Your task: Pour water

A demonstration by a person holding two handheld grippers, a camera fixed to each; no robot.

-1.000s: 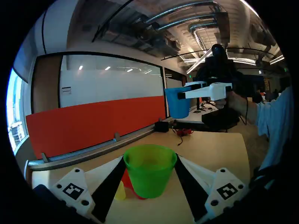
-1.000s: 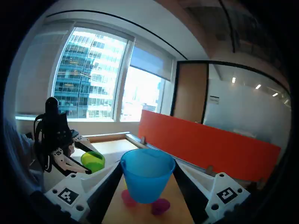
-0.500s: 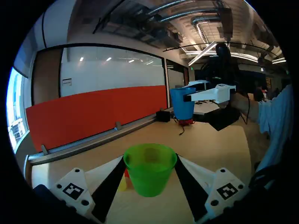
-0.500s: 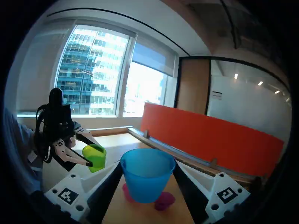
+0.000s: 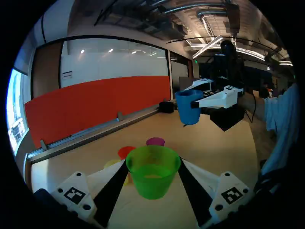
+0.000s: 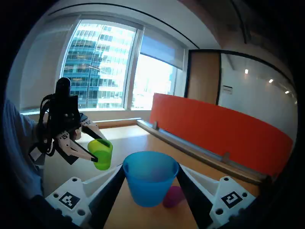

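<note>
In the left gripper view my left gripper (image 5: 152, 176) is shut on a green cup (image 5: 153, 171) held upright above the wooden table (image 5: 217, 147). Farther off to the right, a blue cup (image 5: 188, 106) hangs in the air, pinched by the right gripper. In the right gripper view my right gripper (image 6: 150, 185) is shut on that blue cup (image 6: 150, 182), upright, its inside looking empty. The green cup (image 6: 100, 153) shows there at the left, clamped in the left gripper, with a sleeve (image 6: 17, 149) behind it.
On the table below stand a purple cup (image 5: 155, 141), a red cup (image 5: 126, 152) and a yellow cup (image 5: 113, 164); the purple cup (image 6: 174, 195) sits just under the blue one. An orange partition (image 5: 95, 105) runs along the table's far edge. Windows (image 6: 99, 68) lie beyond.
Both views have tilted downward, so more table and the small cups show. The blue cup has come lower and nearer to the green cup. Both grips are unchanged.
</note>
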